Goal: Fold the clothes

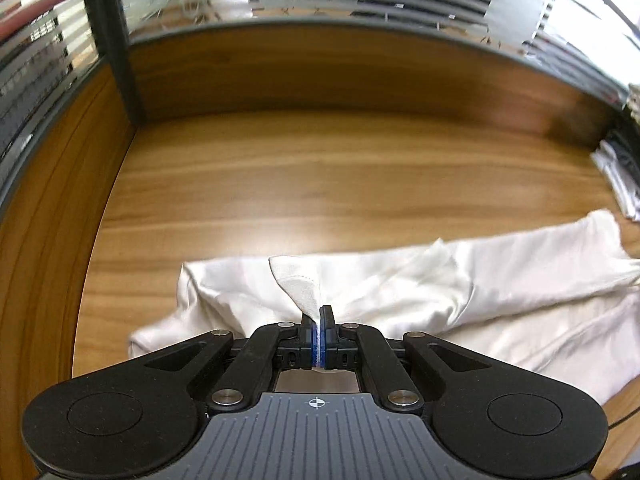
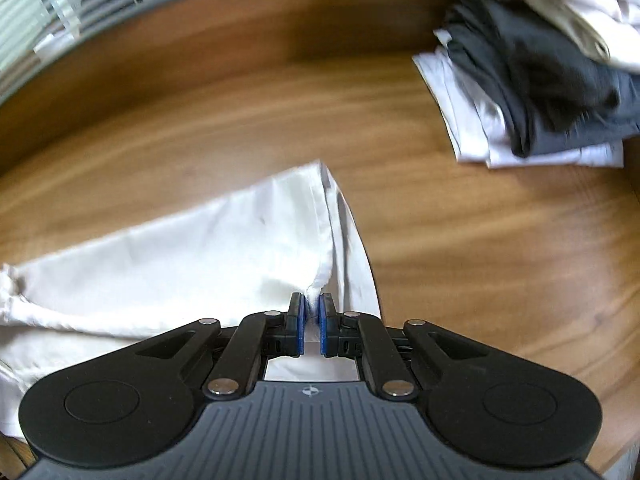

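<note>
Both grippers pinch the near edge of a white garment on a wooden table.

The left gripper point(image 1: 318, 320) is clenched tight on a raised fold of the white garment point(image 1: 460, 280), a thin strip of cloth showing between its blue pads point(image 1: 311, 346). The garment lies crumpled across the near half of the wooden table point(image 1: 320, 172), running off to the right. The right gripper point(image 2: 312, 306) grasps the garment's near right corner, cloth bunched between its nearly closed fingers. At the far right sits a pile of folded clothes point(image 2: 532, 92), grey and white, well apart from the garment.
</note>
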